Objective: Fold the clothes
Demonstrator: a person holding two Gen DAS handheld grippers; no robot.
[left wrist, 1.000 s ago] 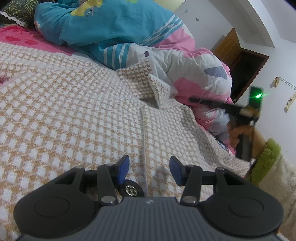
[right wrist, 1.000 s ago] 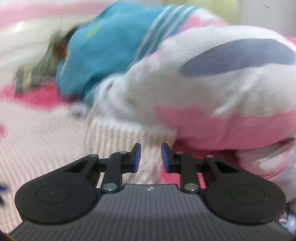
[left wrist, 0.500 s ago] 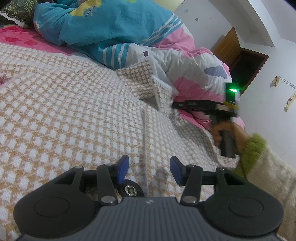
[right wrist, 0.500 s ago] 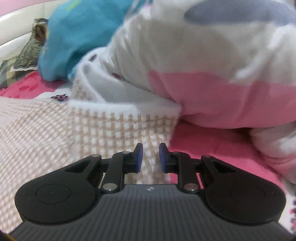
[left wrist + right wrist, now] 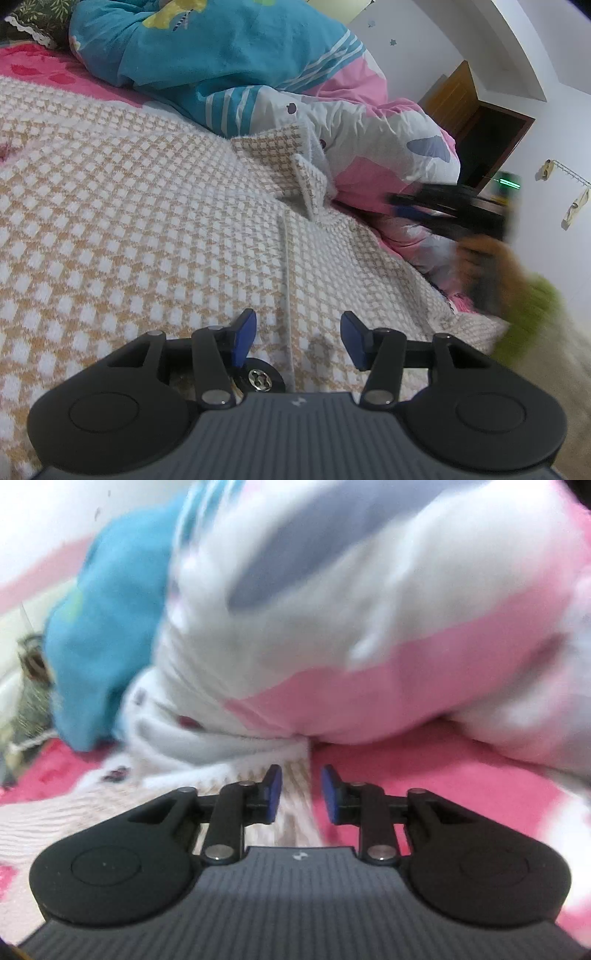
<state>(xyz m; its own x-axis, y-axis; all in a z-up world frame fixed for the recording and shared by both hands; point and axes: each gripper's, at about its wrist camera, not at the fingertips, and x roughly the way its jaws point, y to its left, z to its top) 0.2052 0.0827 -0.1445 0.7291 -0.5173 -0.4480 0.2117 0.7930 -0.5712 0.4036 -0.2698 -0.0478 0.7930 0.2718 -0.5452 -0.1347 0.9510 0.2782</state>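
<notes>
A tan-and-white checked jacket lies spread flat on the bed, its collar turned up against the quilt. My left gripper hovers open just above the jacket's front edge, beside a black button; nothing sits between its pads. My right gripper appears blurred to the right of the collar, held by a hand in a green cuff. In the right wrist view my right gripper has its jaws opening, and the collar's corner lies just beyond them, not pinched.
A bulky quilt in blue, white and pink is heaped along the far side, close behind the collar; it fills the right wrist view as the quilt. Pink sheet shows to the right. A dark doorway stands beyond.
The right gripper has drawn back to the right, away from the collar, rolled, and widened its jaws. The left gripper and the jacket have stayed put.
</notes>
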